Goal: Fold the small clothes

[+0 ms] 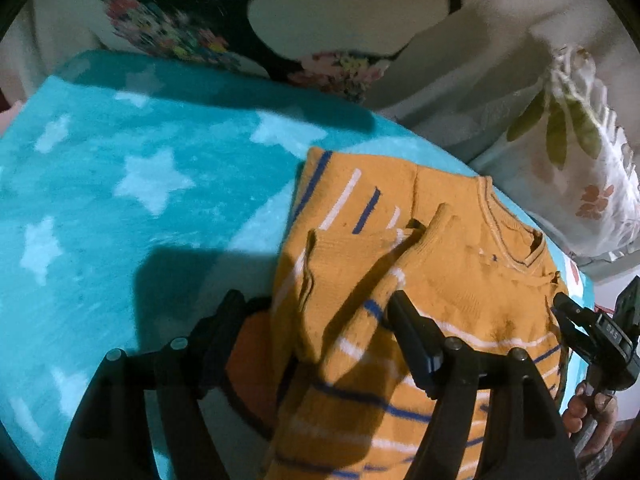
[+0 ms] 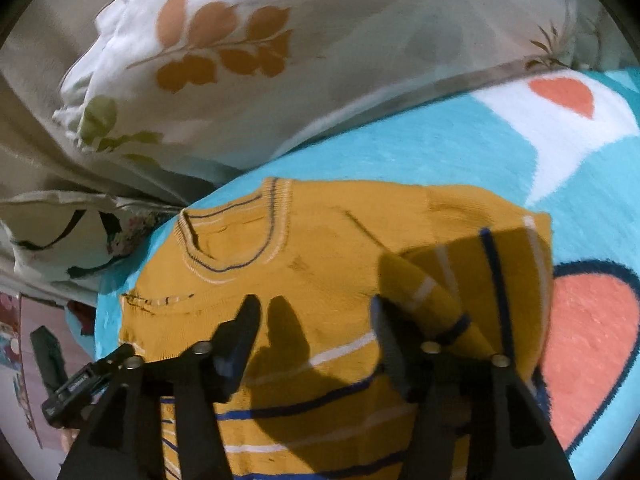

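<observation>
A small mustard-orange knitted sweater (image 1: 460, 272) with blue and white stripes lies flat on a turquoise blanket (image 1: 140, 200) with white stars. Its sleeves are folded in over the body; one sleeve (image 1: 404, 260) runs diagonally across the front. My left gripper (image 1: 318, 310) hovers open above the sweater's left edge, nothing pinched between its fingers. In the right wrist view the sweater (image 2: 320, 240) shows its striped collar (image 2: 232, 240) and a folded sleeve (image 2: 440, 300). My right gripper (image 2: 314, 312) is open above the chest, its right finger beside that sleeve.
A white pillow with leaf print (image 2: 240, 60) lies just beyond the sweater's collar. A black floral cloth (image 1: 180, 20) sits past the blanket's far edge. The blanket (image 2: 440, 148) carries white and coral heart shapes (image 2: 592, 340) to the right. A hand (image 1: 588, 412) holds the right gripper (image 1: 592, 336).
</observation>
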The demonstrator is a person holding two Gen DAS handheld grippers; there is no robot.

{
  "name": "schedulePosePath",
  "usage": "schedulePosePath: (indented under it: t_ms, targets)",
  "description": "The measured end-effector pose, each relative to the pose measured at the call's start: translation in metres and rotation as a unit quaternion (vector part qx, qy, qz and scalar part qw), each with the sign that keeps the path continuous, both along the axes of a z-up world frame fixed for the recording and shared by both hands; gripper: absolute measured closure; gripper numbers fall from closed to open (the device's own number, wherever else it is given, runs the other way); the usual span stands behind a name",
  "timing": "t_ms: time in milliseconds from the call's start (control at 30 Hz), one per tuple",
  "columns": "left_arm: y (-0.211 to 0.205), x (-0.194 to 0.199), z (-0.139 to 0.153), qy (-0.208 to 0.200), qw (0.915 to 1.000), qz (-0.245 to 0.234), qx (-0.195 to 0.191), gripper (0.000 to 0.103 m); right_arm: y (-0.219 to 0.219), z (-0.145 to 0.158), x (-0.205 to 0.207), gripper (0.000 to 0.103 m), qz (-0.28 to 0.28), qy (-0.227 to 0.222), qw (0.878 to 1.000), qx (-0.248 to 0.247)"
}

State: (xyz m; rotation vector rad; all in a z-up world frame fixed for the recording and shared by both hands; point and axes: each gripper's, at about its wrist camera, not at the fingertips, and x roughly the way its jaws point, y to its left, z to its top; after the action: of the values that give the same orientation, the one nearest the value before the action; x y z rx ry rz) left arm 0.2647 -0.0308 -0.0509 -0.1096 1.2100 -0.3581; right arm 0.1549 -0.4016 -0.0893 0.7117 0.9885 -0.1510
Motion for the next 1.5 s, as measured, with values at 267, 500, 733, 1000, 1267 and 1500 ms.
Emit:
schedulePosePath:
  t_ms: [267,500,733,1000,1267,1500]
  targets:
    - [0.015,-0.051,0.041,-0.057,0.9971,0.031,0.038,0.03,0.018,0.013,0.004,0.023,0.033,0.013,0.999,-0.041]
    - [0.027,-0.095,0.057,-0.088,0.9926,0.062,0.057,0.028,0.035,0.069,-0.034,0.023,0.047,-0.029,0.99,-0.129]
    - [0.02,-0.129,0.056,-0.092,0.9914,0.071,0.06,0.028,0.074,0.131,-0.099,0.018,0.061,-0.088,0.94,-0.324]
    - [0.001,-0.165,0.072,-0.121,0.9891,0.063,0.054,0.028,0.093,0.141,-0.16,0.0,0.067,-0.122,0.899,-0.415]
    - [-0.012,-0.194,0.069,-0.122,0.9889,0.055,0.065,0.028,0.099,0.135,-0.194,0.0,0.07,-0.128,0.899,-0.412]
    - [0.001,-0.223,0.071,-0.126,0.9864,0.072,0.077,0.028,0.101,0.116,-0.214,0.0,0.087,-0.134,0.916,-0.369]
